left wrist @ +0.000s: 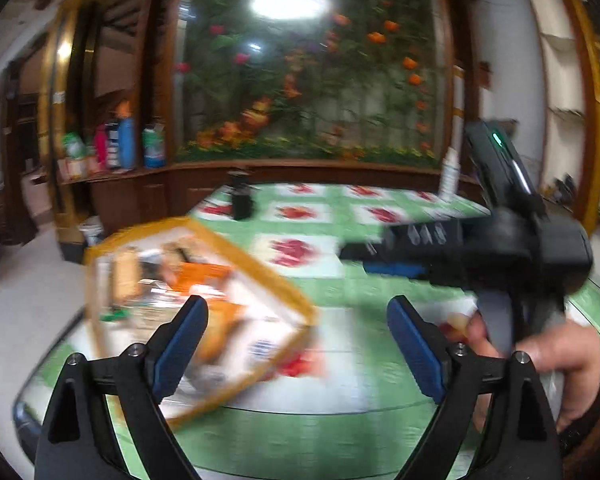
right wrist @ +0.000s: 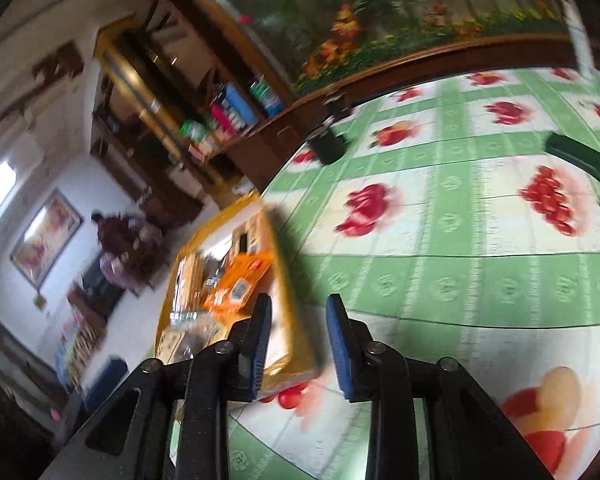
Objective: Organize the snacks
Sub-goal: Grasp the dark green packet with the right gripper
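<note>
We've got a green tablecloth [right wrist: 440, 280] with red fruit squares, a big flower mural [left wrist: 312, 72] behind it and cluttered wooden shelves [left wrist: 112, 148] to the left. Our yellow-rimmed snack box [left wrist: 204, 240] sits at the table's near-left edge. Left gripper [left wrist: 296, 344] spread wide with nothing in it; right gripper [right wrist: 298, 348] partly apart, also empty, just beside the box.

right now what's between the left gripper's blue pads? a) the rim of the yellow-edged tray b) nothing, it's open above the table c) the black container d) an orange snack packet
b: in the left wrist view the left gripper stands wide open with only green fruit-print tablecloth showing in the gap; the yellow-rimmed snack tray lies behind its left pad, not gripped.
</note>
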A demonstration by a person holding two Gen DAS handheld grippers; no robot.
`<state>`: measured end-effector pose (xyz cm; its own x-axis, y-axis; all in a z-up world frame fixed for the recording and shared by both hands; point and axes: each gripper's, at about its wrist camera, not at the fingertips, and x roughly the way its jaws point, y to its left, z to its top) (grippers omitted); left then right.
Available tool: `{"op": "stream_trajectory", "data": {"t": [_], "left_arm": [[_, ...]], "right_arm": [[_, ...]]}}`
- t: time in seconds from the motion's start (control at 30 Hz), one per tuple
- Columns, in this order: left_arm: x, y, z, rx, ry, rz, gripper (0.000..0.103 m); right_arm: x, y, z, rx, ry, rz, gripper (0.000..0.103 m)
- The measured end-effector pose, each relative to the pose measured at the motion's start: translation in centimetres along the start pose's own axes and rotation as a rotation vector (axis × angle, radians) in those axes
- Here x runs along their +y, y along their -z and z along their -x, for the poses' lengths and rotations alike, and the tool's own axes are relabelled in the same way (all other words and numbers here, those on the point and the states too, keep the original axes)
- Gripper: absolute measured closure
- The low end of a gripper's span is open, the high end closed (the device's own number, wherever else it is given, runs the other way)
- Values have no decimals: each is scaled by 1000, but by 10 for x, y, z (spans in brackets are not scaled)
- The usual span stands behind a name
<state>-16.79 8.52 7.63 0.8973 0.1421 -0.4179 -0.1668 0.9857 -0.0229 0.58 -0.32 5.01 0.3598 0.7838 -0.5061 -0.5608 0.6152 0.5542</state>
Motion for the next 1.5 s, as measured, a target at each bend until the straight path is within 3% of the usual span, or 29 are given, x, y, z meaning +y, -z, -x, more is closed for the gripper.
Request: {"op": "stream_trajectory", "data": {"t": [0.07, 0.17, 0.33, 0.43, 0.53, 0.67, 0.83, 0.9, 1.0, 1.03, 1.1, 1.13, 1.2, 1.27, 1.5], "left_arm": [[-15, 4, -11, 43, 52, -29, 12], [-38, 10, -28, 107, 92, -106, 12], [-51, 15, -36, 139, 139, -162, 12], [-53, 18, -42, 193, 194, -172, 12], [-52, 19, -37, 174, 221, -165, 12], [-54, 21, -35, 167, 233, -168, 12], [-56, 20, -34, 168, 243, -172, 12], [-55, 19, -35, 165, 243, -169, 12], [-54, 19, -35, 165, 247, -167, 12], [-54, 19, -35, 165, 247, -165, 12], [-53, 18, -34, 166, 250, -162, 12], [-53, 18, -34, 166, 252, -161, 12], [-53, 18, -34, 166, 252, -160, 12], [-53, 18, -34, 161, 254, -161, 12], [-51, 17, -36, 168, 259, -153, 12]], "right_arm": [[-20, -6, 15, -37, 39, -55, 54], [-44, -18, 34, -68, 128, -75, 54], [-102, -60, 68, -105, 418, -92, 50], [-148, -84, 76, -107, 546, -137, 47], [-199, -105, 69, -64, 679, -179, 47], [-227, -116, 66, -63, 774, -172, 47], [-232, -110, 46, 21, 820, -126, 47], [-225, -105, 42, 51, 785, -114, 47], [-202, -93, 35, 128, 588, -101, 47], [-190, -88, 31, 173, 471, -84, 47], [-174, -88, 31, 181, 307, -85, 47], [-167, -94, 35, 147, 304, -76, 47], [-158, -111, 40, 63, 448, 6, 47], [-159, -129, 34, 29, 594, 86, 36], [-202, -157, -17, 146, 630, 85, 31]]}}
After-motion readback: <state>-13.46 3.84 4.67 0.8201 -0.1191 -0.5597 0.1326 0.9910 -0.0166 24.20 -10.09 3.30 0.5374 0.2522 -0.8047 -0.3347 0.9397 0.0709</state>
